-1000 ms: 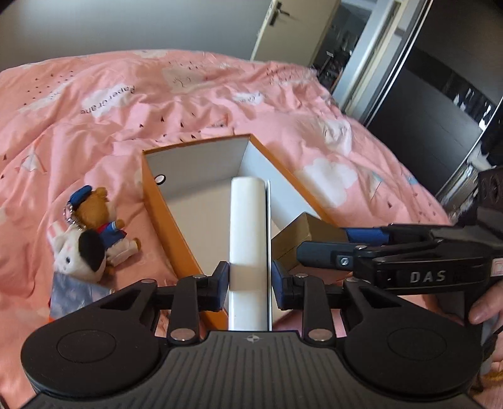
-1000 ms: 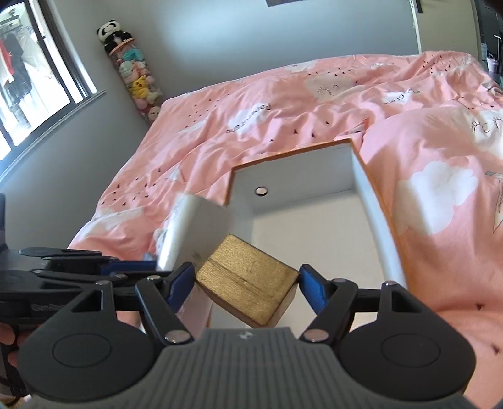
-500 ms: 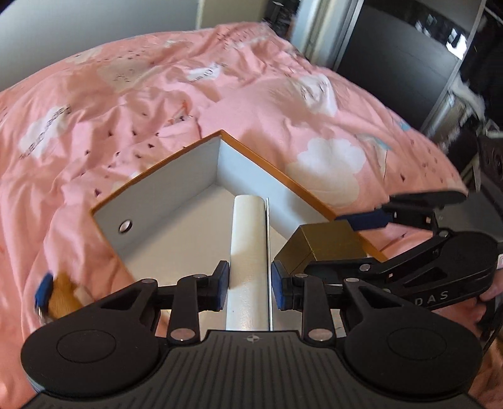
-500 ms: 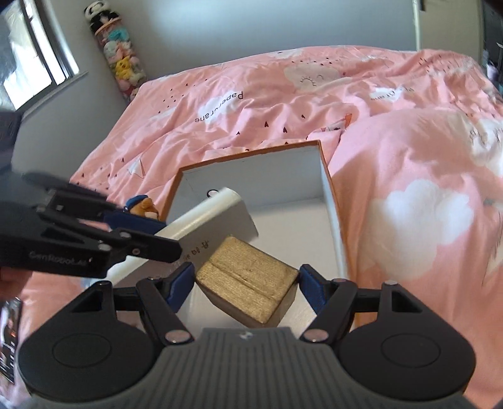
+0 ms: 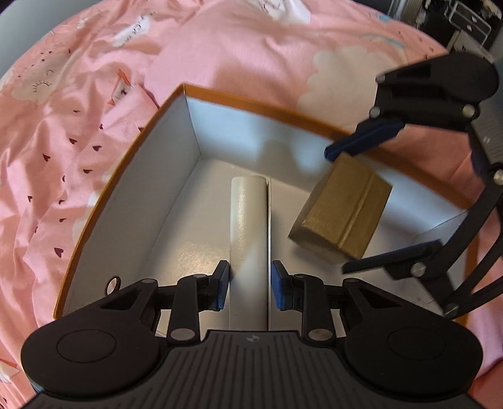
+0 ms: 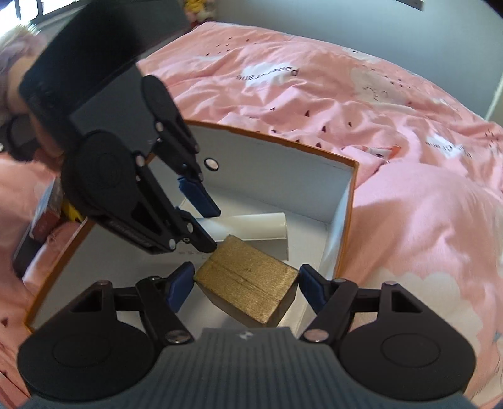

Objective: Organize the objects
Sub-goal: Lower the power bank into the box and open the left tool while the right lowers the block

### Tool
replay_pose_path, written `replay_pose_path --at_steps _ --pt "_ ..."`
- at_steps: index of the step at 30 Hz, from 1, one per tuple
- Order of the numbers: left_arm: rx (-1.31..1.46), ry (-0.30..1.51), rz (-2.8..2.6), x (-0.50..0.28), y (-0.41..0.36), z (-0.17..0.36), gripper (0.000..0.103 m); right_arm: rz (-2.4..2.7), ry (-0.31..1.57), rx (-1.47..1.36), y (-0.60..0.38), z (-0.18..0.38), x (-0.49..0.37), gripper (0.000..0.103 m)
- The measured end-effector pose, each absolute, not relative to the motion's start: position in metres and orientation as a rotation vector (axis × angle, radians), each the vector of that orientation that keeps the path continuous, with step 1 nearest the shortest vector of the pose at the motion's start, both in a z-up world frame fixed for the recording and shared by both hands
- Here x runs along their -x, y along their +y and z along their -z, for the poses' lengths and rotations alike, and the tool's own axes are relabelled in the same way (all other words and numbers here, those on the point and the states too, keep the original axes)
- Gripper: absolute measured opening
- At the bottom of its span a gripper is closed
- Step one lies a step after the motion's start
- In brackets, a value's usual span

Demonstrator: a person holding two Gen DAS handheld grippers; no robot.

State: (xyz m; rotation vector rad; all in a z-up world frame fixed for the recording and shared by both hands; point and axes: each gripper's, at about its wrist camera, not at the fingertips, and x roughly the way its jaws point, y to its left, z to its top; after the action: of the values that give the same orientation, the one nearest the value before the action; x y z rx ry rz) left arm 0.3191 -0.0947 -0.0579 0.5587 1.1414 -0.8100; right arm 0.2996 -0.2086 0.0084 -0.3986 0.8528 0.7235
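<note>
An orange box with a white inside (image 5: 132, 163) lies on the pink bed; it also shows in the right wrist view (image 6: 345, 201). My left gripper (image 5: 250, 289) is shut on a long white box (image 5: 248, 220) and holds it low inside the orange box. My right gripper (image 6: 243, 284) is shut on a small gold box (image 6: 248, 286) inside the orange box, just right of the white box (image 6: 251, 225). The gold box (image 5: 342, 210) and the right gripper (image 5: 358, 207) also show in the left wrist view.
A pink quilt (image 5: 78, 141) with cloud prints surrounds the box. A book or card stack (image 6: 37, 229) lies left of the box. A grey wall and soft toys (image 6: 201, 4) stand far back.
Both grippers have tilted down and moved into the orange box with their loads. The white box and gold box are now low inside it, side by side.
</note>
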Motion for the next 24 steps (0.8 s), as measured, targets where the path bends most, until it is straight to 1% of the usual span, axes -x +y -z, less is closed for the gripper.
replay_pose_path --at_steps 6,11,16,19,24 --pt "-0.626 1.178 0.841 -0.338 -0.089 0.072 0.032 -0.812 0.849 0.541 -0.194 0.003 -0.308 0.074" --pt "-0.829 1.086 0.825 -0.334 -0.103 0.075 0.032 -0.899 0.835 0.670 -0.179 0.009 -0.314 0.074" --pt "-0.951 1.004 0.800 -0.326 -0.110 0.079 0.034 -0.991 0.814 0.792 -0.170 0.014 -0.311 0.074" --pt "-0.995 0.961 0.777 -0.324 -0.108 0.077 0.036 -1.028 0.796 0.867 -0.168 0.019 -0.308 0.074" --pt "-1.013 0.947 0.748 -0.328 -0.105 0.076 0.036 -1.042 0.791 0.925 -0.167 0.026 -0.311 0.074"
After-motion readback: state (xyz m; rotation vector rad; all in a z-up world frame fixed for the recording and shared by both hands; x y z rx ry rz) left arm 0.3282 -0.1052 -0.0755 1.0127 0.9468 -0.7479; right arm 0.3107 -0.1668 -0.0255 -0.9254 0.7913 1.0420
